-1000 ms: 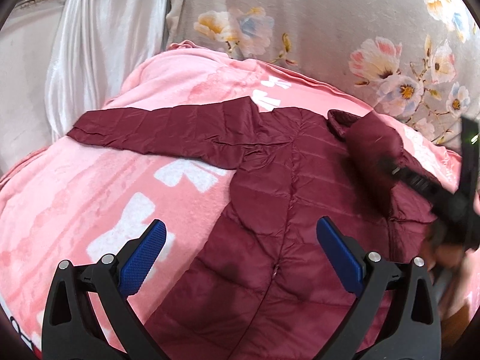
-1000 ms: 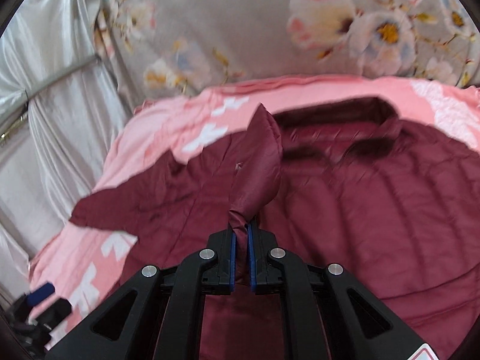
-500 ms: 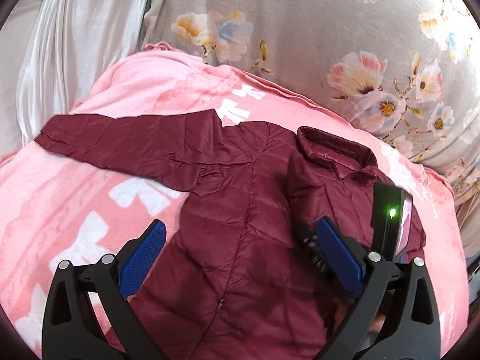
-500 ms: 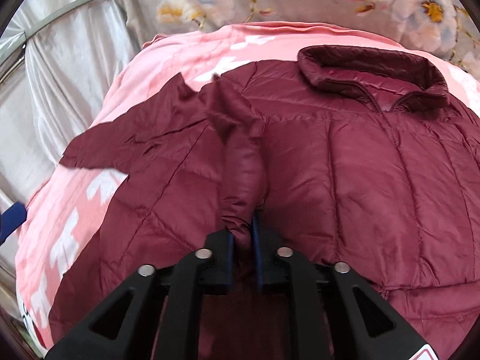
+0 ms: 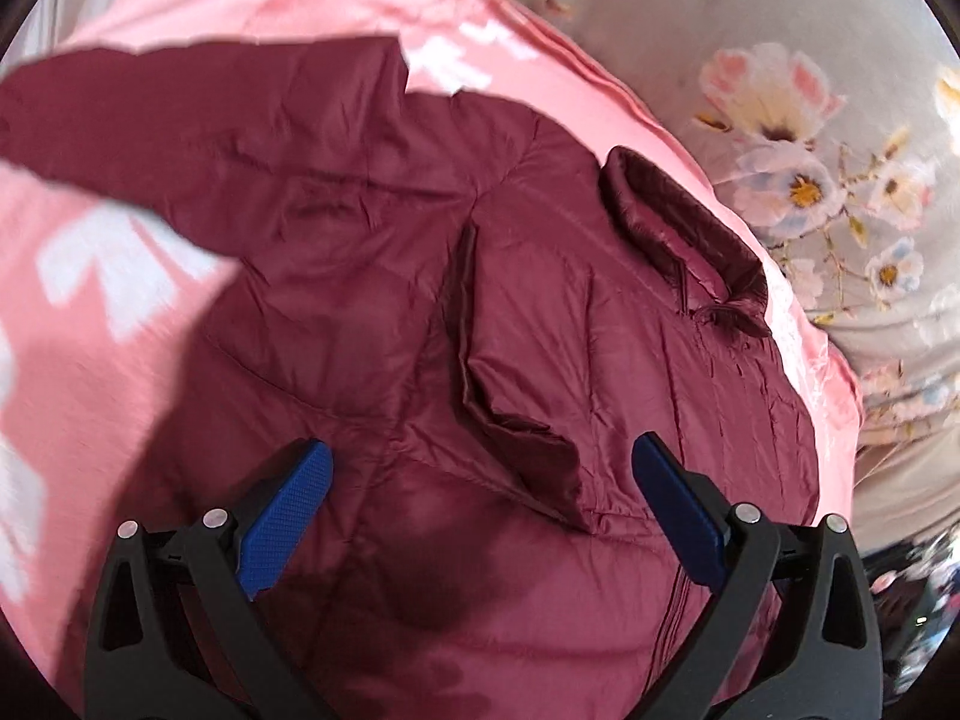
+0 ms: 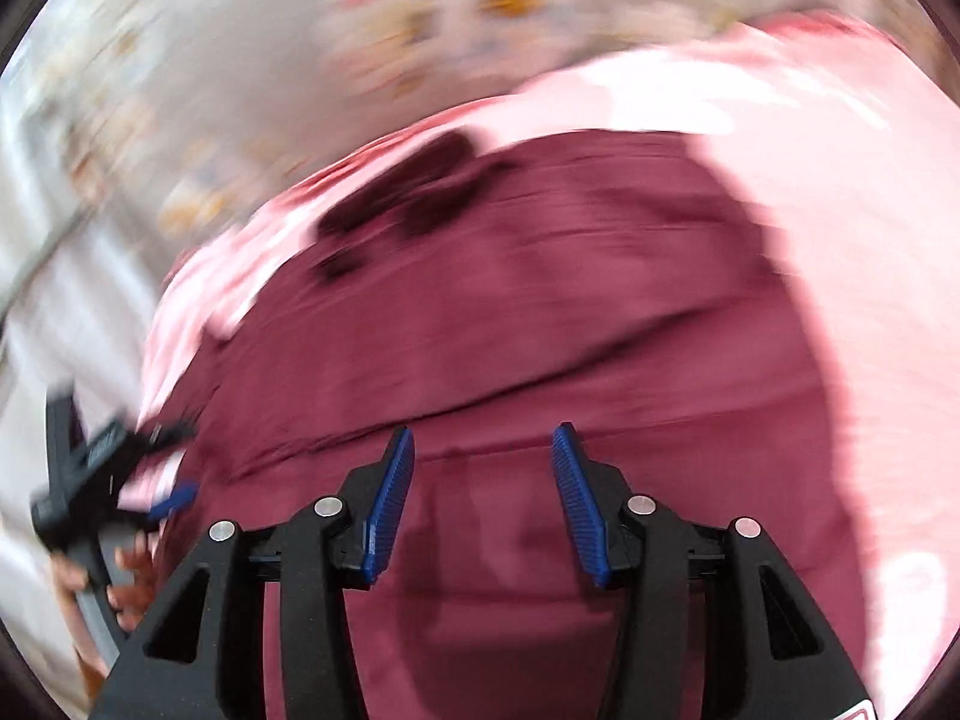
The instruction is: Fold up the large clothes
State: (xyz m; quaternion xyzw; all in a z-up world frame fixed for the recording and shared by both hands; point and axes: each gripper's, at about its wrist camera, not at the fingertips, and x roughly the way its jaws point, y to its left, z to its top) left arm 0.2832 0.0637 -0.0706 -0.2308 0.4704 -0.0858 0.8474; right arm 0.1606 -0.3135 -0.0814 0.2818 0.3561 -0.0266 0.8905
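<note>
Jacket (image 5: 540, 312): R sleeve (image 5: 516, 420) now dropped across chest; right gripper (image 6: 483, 504) let go, jaws apart, empty. Left gripper (image 5: 480, 510) wide, empty. L sleeve (image 5: 198, 132) prob next.

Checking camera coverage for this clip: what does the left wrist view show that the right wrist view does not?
Only the left wrist view shows, sharply, one sleeve folded across the jacket's chest, the other sleeve spread out, and the collar. Only the right wrist view, heavily blurred, shows the left gripper from outside, in a hand, and the right gripper with jaws open. Both show the maroon jacket on the pink blanket.
</note>
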